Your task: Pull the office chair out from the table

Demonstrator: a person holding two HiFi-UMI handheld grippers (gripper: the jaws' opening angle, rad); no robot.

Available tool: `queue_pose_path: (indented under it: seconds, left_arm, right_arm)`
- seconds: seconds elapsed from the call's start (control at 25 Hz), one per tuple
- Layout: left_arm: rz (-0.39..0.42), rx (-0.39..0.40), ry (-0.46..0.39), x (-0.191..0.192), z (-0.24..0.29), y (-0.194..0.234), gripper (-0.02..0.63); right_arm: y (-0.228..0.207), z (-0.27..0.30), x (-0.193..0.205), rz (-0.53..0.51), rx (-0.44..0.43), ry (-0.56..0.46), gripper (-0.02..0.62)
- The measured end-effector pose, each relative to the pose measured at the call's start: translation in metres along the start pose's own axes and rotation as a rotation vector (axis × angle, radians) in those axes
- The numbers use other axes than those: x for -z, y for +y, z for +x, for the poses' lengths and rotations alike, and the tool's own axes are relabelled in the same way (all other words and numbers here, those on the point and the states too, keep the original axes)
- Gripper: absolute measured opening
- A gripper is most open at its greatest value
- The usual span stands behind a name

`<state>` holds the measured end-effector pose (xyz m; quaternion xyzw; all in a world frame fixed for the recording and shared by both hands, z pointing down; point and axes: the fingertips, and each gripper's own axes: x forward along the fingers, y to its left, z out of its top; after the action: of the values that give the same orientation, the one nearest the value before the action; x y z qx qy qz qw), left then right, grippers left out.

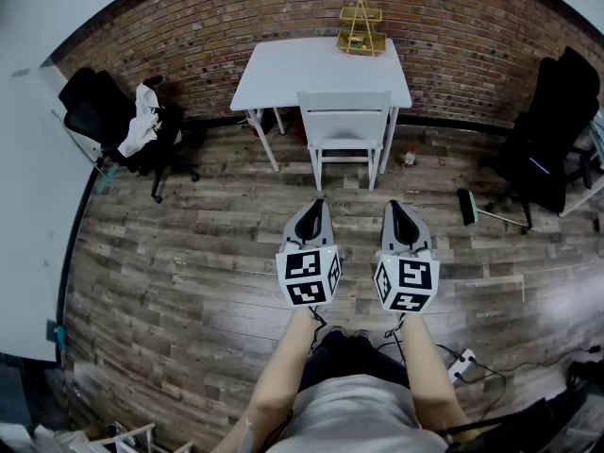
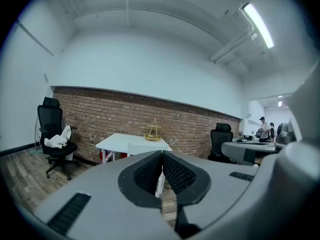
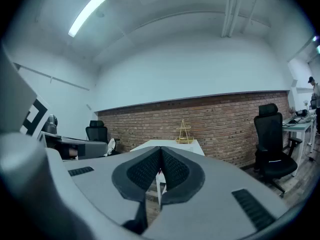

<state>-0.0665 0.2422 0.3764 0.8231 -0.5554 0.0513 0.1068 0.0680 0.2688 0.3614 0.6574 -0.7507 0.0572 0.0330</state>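
A white chair (image 1: 344, 125) stands pushed in at a white table (image 1: 283, 69) against the brick wall, its back toward me. On the table sits a gold wire rack (image 1: 360, 28). My left gripper (image 1: 317, 204) and right gripper (image 1: 394, 206) are held side by side over the wooden floor, well short of the chair and pointing at it. Both are shut with nothing between the jaws. In the left gripper view the left gripper (image 2: 162, 154) shows its pads pressed together before the table (image 2: 117, 141). The right gripper (image 3: 160, 150) looks the same in its own view.
A black office chair (image 1: 127, 121) draped with a white cloth stands at the left, another black office chair (image 1: 552, 130) at the right. A small bottle (image 1: 410, 157) and a brush (image 1: 467, 206) lie on the floor near the table. A power strip (image 1: 462, 366) and cables lie by my feet.
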Motion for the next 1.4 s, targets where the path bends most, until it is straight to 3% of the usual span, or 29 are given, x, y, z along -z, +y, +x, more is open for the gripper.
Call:
queue_pose_path:
  seconds: [0.56,0.92,1.4]
  left_arm:
    - [0.016,0.000,0.003,0.001,0.003,-0.004,0.014]
    - [0.023,-0.009,0.029,0.013,0.014,-0.005,0.014]
    - [0.057,-0.021,0.069,0.023,0.038,-0.010,0.014]
  right_arm:
    - [-0.008,0.002,0.003,0.026,-0.001,0.000,0.014]
    - [-0.039,0.005,0.014,-0.057,-0.026,0.039,0.014]
    - [-0.059,0.029,0.036,-0.068,-0.079,0.105,0.014]
